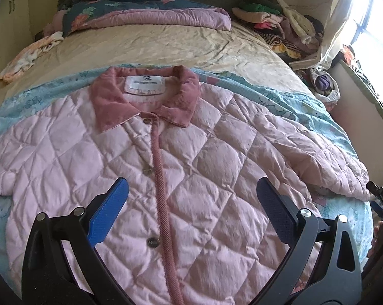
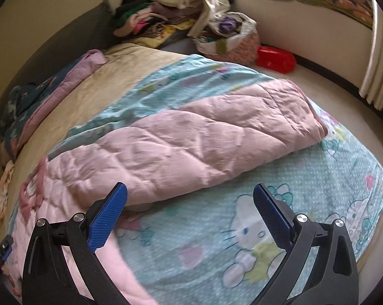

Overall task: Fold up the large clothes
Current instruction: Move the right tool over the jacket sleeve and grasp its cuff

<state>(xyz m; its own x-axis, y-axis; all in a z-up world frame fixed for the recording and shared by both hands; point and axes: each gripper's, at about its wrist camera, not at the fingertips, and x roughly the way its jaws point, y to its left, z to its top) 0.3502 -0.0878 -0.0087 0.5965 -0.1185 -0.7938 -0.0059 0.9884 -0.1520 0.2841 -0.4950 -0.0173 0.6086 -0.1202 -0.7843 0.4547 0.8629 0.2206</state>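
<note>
A pink quilted jacket [image 1: 191, 157] with a darker pink corduroy collar [image 1: 145, 99] lies flat, front up and buttoned, on a light blue cartoon-print sheet [image 1: 288, 99] on the bed. My left gripper [image 1: 191, 190] is open and empty, hovering over the jacket's chest. In the right wrist view the jacket's sleeve [image 2: 191, 137] stretches out to the right across the sheet [image 2: 242, 228]. My right gripper [image 2: 190, 195] is open and empty, just below the sleeve near the armpit.
A folded floral and pink quilt [image 1: 140, 12] lies at the head of the bed. A pile of clothes [image 1: 275, 23] sits at the far right corner. A bag of clothes [image 2: 229, 38] and a red box [image 2: 275, 59] stand on the floor by the window wall.
</note>
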